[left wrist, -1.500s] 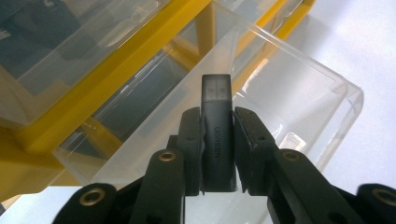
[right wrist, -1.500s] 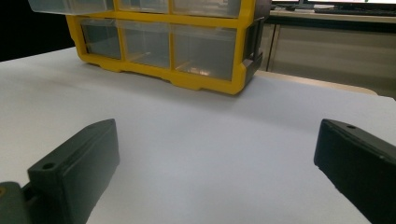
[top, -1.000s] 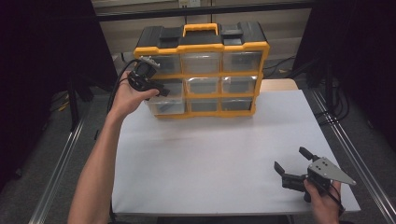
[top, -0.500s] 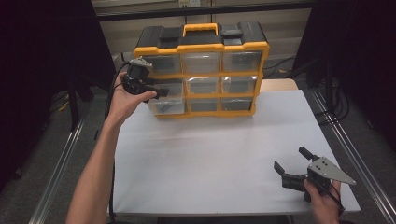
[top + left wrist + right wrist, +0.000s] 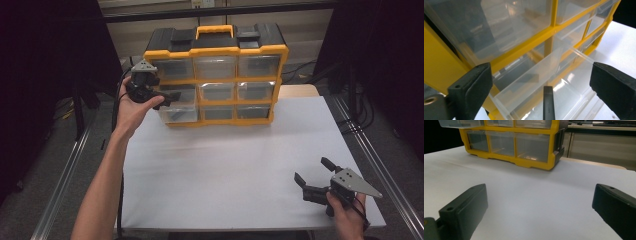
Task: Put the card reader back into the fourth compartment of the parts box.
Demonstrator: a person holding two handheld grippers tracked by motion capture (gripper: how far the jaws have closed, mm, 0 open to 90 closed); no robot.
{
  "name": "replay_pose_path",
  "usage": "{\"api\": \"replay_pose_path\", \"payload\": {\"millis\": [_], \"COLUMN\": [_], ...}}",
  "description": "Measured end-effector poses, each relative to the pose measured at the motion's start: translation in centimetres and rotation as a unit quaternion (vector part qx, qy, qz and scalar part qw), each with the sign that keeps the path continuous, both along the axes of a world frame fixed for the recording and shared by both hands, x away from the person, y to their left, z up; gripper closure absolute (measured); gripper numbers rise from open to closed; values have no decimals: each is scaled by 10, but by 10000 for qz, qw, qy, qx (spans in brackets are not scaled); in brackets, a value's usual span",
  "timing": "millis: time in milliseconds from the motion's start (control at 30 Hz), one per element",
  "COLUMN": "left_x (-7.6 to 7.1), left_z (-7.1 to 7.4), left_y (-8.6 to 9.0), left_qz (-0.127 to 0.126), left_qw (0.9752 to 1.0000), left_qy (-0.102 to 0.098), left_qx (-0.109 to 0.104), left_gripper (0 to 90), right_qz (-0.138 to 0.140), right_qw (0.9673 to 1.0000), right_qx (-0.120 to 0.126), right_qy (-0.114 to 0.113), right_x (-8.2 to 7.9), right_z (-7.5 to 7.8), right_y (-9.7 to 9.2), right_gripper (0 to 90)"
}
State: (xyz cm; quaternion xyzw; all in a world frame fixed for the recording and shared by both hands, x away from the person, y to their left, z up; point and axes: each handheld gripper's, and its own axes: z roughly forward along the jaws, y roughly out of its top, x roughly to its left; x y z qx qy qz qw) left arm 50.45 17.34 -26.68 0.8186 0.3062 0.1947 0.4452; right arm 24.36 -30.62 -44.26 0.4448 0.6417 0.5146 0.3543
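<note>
Tool inspection, left side: the left tool is held up at the left face of the drawer cabinet, level with its middle row, gripped by the person's left hand. In the left gripper view its jaws are seen spread wide, released, with nothing between them. Directly ahead of those jaws a clear plastic drawer is pulled partly out of the yellow frame; no contact between jaw and drawer can be confirmed. A dark object is seen through the clear front of the compartment above, but it cannot be identified.

Right tool: held low over the near right corner of the table by the right hand, with a grey three-cornered plate on top. Its jaws are likewise parted and hold nothing, as the right gripper view shows; they point across the bare white surface toward the cabinet, well apart from it.

Cabinet: yellow frame, black top, yellow carrying handle, three rows of three clear drawers. It stands upright at the far edge of the table, left of centre. In the high view the pulled-out drawer lies in the left column; whether it belongs to the middle or the bottom row cannot be told with certainty.
</note>
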Motion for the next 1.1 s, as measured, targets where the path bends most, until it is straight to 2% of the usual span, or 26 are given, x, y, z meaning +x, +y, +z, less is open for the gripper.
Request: {"api": "replay_pose_path", "payload": {"millis": [100,167,233,333,467,533,600,667,733,800,900,1000,1067,1100], "left_x": [-6,-10,-13,-18,-26,-30,-36,-40,-44,-47,-52,-58,-64,-68], "left_z": [2,2,1,-1,-1,-2,-3,-6,-9,-11,-14,-16,-18,-19], "left_y": [0,0,0,1,2,4,3,4,6,8,10,11,10,10], "left_qz": [-3,-41,50,163,172,148,219,226,354,408,462,467,553,584], "left_qw": [9996,9993,9989,9973,9951,9941,9930,9924,9916,9905,9902,9889,9882,9879], "left_qy": [-248,-302,-411,-643,-849,-890,-1035,-1065,-1089,-1098,-1138,-1140,-1233,-1232], "left_qx": [-110,-197,-226,-317,-470,-603,-515,-578,-598,-717,-660,-831,-727,-740], "left_gripper": [41,41,41,41,29,29,29,28,29,29,36,36,36,34], "right_qz": [0,1,-1,1,-22,-30,-40,-63,-83,-82,-81,-86,-79,-76], "right_qw": [10000,10000,10000,10000,10000,10000,10000,10000,10000,9999,9999,9999,9999,9999], "right_qx": [-6,-11,-19,-43,-39,-28,-46,-50,-38,-62,-68,-64,-69,-70], "right_qy": [-10,-6,-13,-25,-46,-46,-54,-55,-38,-53,-51,-46,-53,-53], "right_x": [0,0,0,0,-1,-1,0,-1,-1,-2,-2,-2,-2,-2], "right_z": [0,0,1,1,2,2,2,2,2,2,2,2,2,2], "right_y": [0,1,1,2,2,3,3,2,2,2,2,3,2,2], "right_gripper": [3,3,3,4,4,3,3,2,2,2,2,2,2,2]}}
